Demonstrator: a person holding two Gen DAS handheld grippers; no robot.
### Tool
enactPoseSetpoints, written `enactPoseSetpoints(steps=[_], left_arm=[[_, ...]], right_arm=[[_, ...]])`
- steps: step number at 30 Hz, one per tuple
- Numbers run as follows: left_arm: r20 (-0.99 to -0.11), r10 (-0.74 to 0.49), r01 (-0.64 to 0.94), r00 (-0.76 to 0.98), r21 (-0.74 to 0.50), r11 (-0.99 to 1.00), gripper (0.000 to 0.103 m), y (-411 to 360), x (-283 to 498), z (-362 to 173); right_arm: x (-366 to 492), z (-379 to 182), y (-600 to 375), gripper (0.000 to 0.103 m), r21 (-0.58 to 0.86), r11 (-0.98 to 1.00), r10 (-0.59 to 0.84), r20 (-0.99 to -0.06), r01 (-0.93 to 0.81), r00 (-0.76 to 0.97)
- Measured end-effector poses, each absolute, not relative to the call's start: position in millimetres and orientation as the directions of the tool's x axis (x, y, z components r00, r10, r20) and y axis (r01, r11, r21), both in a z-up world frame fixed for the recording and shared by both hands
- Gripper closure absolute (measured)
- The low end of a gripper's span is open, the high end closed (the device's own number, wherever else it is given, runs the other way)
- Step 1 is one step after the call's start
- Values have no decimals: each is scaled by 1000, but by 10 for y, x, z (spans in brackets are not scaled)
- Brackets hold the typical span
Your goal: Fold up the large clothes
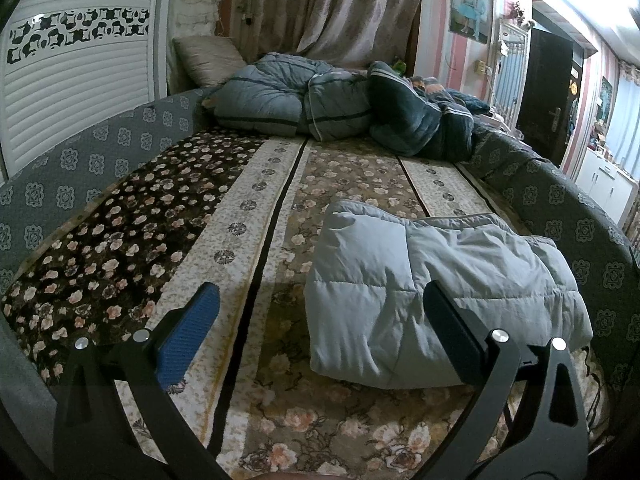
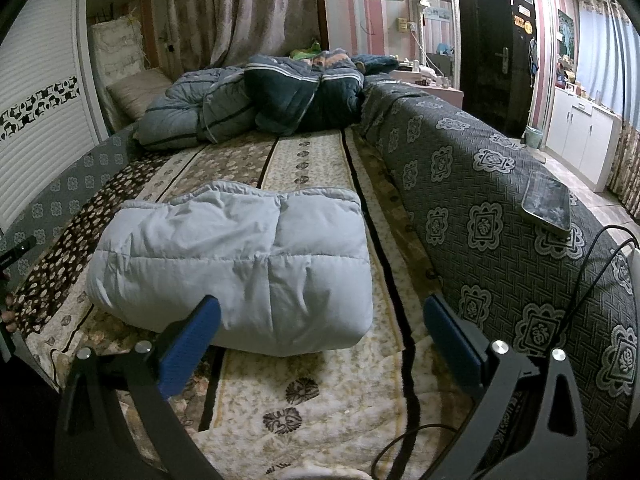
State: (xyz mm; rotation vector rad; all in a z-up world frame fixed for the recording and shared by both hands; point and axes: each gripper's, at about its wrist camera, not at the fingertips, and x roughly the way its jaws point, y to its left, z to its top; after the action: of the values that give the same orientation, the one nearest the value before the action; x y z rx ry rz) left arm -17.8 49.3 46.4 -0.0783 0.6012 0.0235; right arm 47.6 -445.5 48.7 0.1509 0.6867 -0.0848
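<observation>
A pale blue padded jacket (image 2: 236,264), folded into a thick rectangular bundle, lies on the flowered blanket (image 1: 192,232) that covers the bed (image 2: 460,208). In the right wrist view the bundle sits toward the near end of the bed, closer to the bed's right edge than to its left, its quilted seams facing up.

The left gripper (image 1: 320,332) has its fingers (image 1: 188,340) spread wide with nothing between them; its right finger stands in front of the jacket's near face, and contact cannot be told. The right gripper (image 2: 322,336) also has its fingers (image 2: 188,344) spread wide and grips nothing; its left finger stands in front of the bundle's near left corner, its right finger over the blanket beside the grey patterned bed rim.

A heap of dark and grey-blue quilts (image 1: 340,108) fills the far end of the bed, well apart from the jacket. A phone (image 2: 547,202) rests flat on the right rim, and a black cable (image 2: 592,268) curves over the rim near it. A curtain (image 1: 332,4) hangs behind the far end.
</observation>
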Motion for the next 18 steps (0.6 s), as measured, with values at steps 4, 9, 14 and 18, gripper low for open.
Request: enactPoseSetpoints(steps=[4, 9, 14, 18], left_arm=[[-565, -2, -42, 825, -65, 997, 3, 499, -175, 463], [-567, -3, -42, 824, -67, 997, 3, 490, -185, 455], [-567, -6, -38, 824, -66, 997, 3, 478, -187, 450], [-569, -5, -40, 822, -65, 997, 3, 468, -194, 443]], right_arm=[[481, 479, -4449, 2, 108, 985, -32, -639, 131, 769], [485, 479, -4440, 2, 108, 985, -34, -638, 132, 769], [482, 483, -4439, 2, 109, 985, -34, -638, 134, 769], [487, 477, -4446, 2, 112, 984, -34, -635, 136, 772]])
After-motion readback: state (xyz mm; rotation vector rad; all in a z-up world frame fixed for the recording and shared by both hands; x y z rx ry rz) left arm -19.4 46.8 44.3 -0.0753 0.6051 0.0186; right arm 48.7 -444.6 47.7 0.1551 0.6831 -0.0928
